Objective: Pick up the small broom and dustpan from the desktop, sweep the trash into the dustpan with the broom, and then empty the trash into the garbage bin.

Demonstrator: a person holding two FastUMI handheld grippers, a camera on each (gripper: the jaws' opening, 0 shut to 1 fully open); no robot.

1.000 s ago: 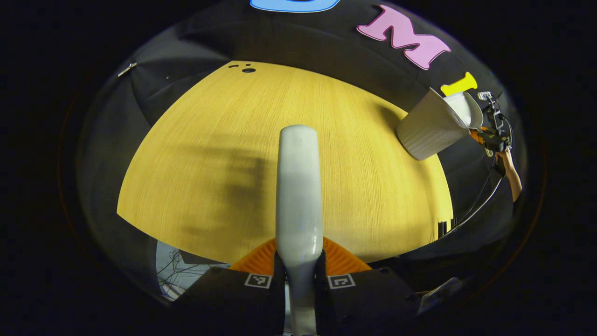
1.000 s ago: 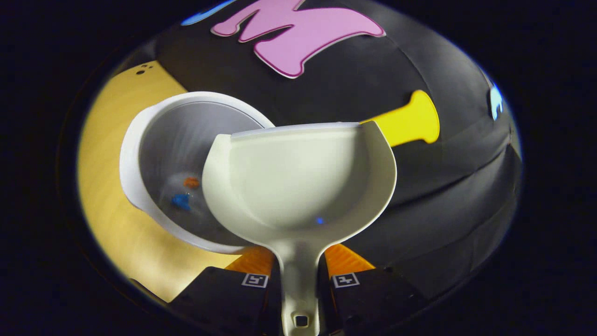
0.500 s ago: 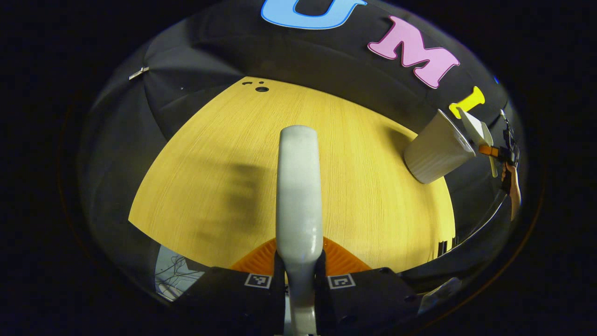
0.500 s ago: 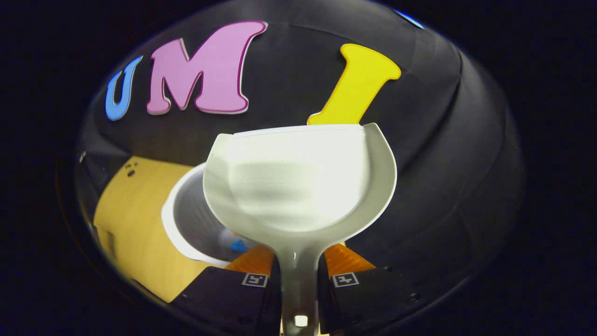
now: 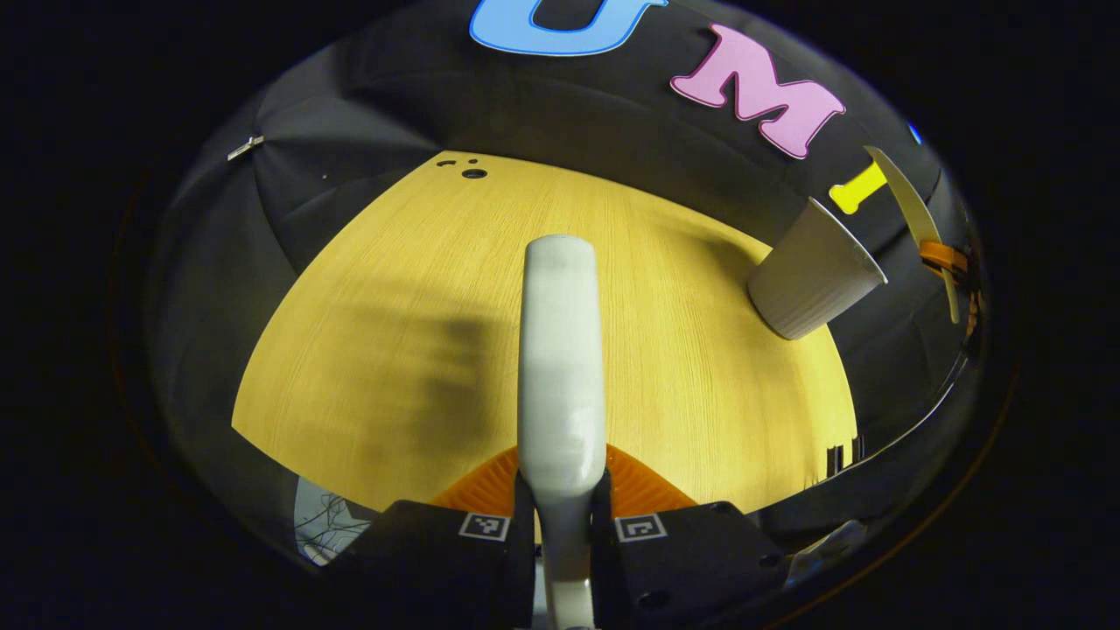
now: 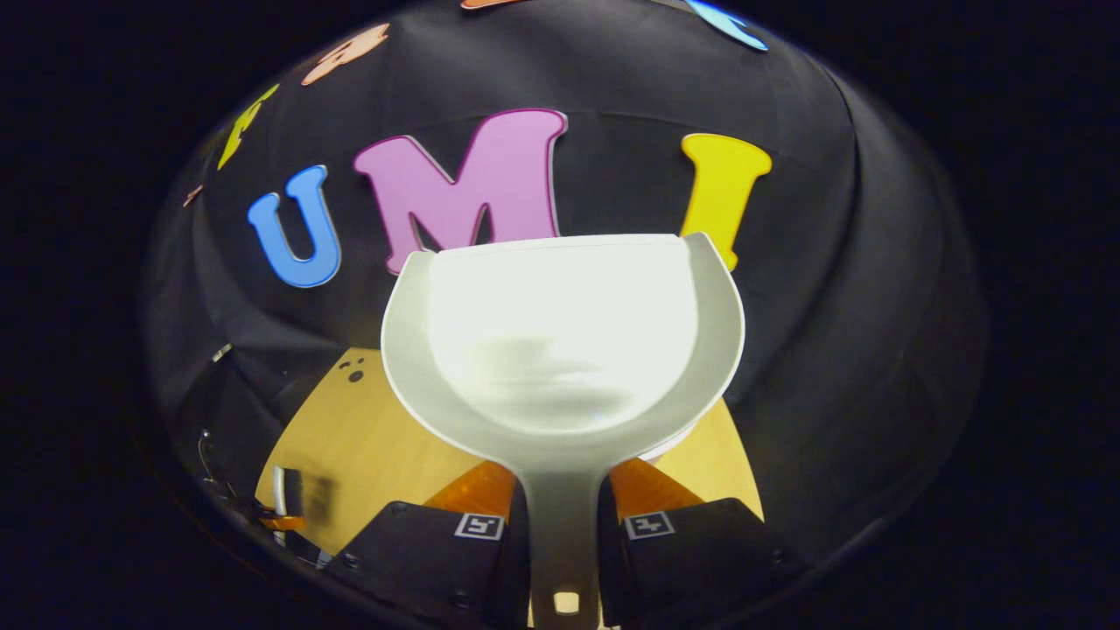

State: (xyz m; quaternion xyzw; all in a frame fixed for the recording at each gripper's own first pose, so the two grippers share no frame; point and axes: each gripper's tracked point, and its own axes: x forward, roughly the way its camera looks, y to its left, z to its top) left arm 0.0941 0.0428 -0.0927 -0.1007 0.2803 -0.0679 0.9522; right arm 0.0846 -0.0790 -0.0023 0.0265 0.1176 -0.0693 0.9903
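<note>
My left gripper [image 5: 560, 512] is shut on the small broom [image 5: 560, 350], whose pale handle runs forward over the wooden desktop [image 5: 394, 350]. My right gripper [image 6: 564, 521] is shut on the handle of the white dustpan [image 6: 560, 341], held up with its scoop facing me and nothing lying in it. In the left gripper view the dustpan [image 5: 910, 206] shows edge-on, up and to the right of the white ribbed garbage bin [image 5: 814, 271] at the desk's right edge. In the right gripper view the bin is a mere sliver [image 6: 669, 448] behind the pan, and the broom [image 6: 282, 494] shows at the lower left.
Small dark holes [image 5: 472, 172] mark the desktop's far corner. Black cloth walls stand close behind the desk and to both sides. Cables hang below the desk's near left edge [image 5: 328, 525].
The right gripper has tipped the dustpan back up and away from the bin's mouth; the bin's inside, with its orange and blue bits, has dropped out of sight. The left gripper has barely moved.
</note>
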